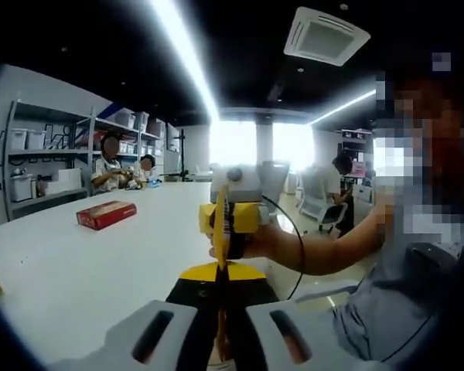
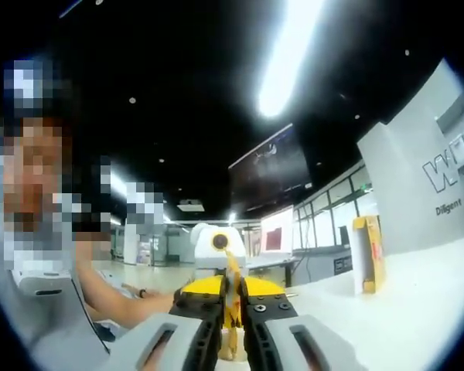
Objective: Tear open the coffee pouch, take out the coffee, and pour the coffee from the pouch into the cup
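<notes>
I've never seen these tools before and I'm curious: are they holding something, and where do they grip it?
Yes. Both tools pinch one yellow coffee pouch between them, edge-on. The left tool clamps one end, the right tool the opposite end, facing each other above the white table.

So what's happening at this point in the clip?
A person holds two grippers facing each other above a white table. Both the left gripper and the right gripper are shut on a thin yellow coffee pouch stretched between them, apparently about to tear it. A red box lies on the table. I can't make out a cup.
</notes>
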Motion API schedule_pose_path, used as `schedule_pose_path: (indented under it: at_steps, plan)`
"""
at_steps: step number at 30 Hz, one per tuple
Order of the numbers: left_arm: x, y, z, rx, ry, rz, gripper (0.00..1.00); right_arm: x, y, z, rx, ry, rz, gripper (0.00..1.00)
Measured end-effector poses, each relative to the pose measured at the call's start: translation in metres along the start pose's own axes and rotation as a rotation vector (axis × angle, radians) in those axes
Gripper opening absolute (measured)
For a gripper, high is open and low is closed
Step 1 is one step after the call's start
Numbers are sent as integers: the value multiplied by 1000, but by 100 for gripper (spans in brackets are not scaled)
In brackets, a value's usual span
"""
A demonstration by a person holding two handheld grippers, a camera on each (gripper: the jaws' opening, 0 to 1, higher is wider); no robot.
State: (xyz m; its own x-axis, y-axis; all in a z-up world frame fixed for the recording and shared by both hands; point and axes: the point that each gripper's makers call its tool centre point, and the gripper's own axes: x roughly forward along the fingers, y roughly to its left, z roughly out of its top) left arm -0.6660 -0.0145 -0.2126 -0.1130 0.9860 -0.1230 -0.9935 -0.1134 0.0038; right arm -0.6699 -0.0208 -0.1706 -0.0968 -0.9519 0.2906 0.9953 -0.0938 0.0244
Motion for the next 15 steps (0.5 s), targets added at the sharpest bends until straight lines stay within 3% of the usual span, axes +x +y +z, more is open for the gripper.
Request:
schedule_pose_path:
  at_steps: [15]
  plan:
    - [2, 2, -2, 6, 7, -6, 8, -1, -3, 0, -2, 13, -6, 8]
